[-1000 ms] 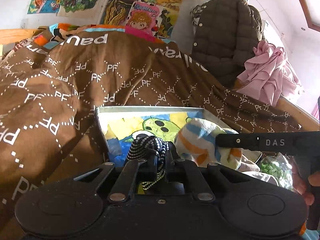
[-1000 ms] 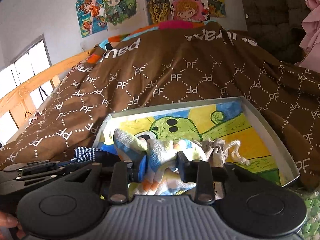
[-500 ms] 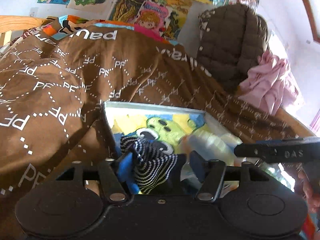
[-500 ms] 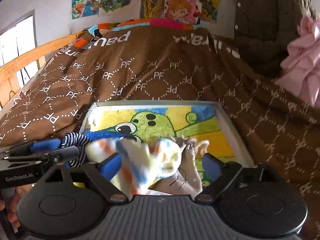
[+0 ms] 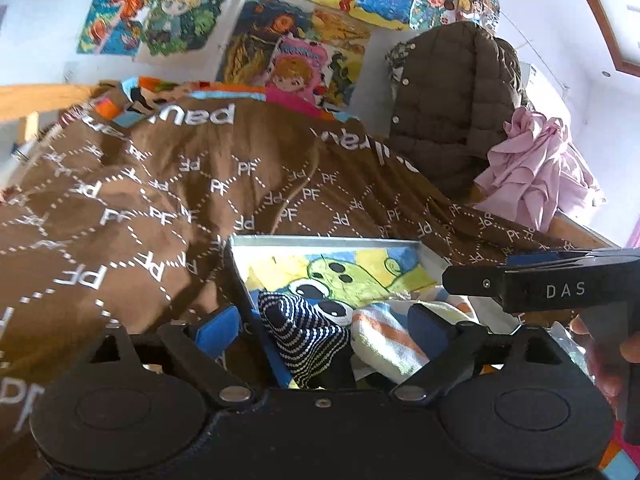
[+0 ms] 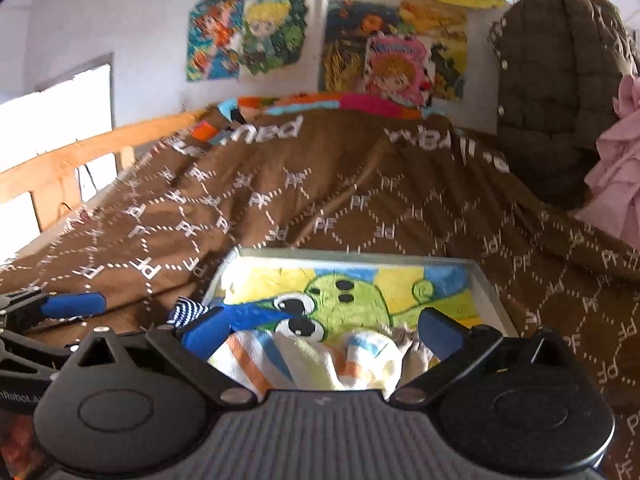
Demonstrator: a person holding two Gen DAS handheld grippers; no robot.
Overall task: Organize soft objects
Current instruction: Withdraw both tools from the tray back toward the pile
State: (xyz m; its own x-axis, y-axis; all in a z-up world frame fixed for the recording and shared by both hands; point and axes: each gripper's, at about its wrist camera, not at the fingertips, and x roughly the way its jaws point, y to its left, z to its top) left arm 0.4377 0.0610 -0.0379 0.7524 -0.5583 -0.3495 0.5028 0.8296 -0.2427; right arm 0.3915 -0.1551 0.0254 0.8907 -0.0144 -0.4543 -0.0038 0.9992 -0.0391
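A shallow box [image 5: 320, 242] with a green cartoon picture on its floor sits on the bed. A navy and white striped sock [image 5: 308, 332] lies at its near left corner. A cream, orange and blue striped sock [image 5: 388, 338] lies beside it. My left gripper [image 5: 326, 330] is open, its blue pads wide on either side of both socks. My right gripper [image 6: 320, 332] is open above the cream striped sock [image 6: 304, 362], with a beige sock [image 6: 404, 338] beside it. The box [image 6: 484, 284] and the navy sock [image 6: 188, 312] show there too.
A brown PF-patterned quilt [image 5: 160, 200] covers the bed around the box. A brown puffer jacket [image 5: 452, 108] and pink cloth [image 5: 532, 168] hang at the right. A wooden rail [image 6: 80, 160] runs along the left. Posters cover the wall.
Both grippers opened and let go of their socks. The navy sock and the cream striped sock now lie in the box. Both grippers have drawn back a little.
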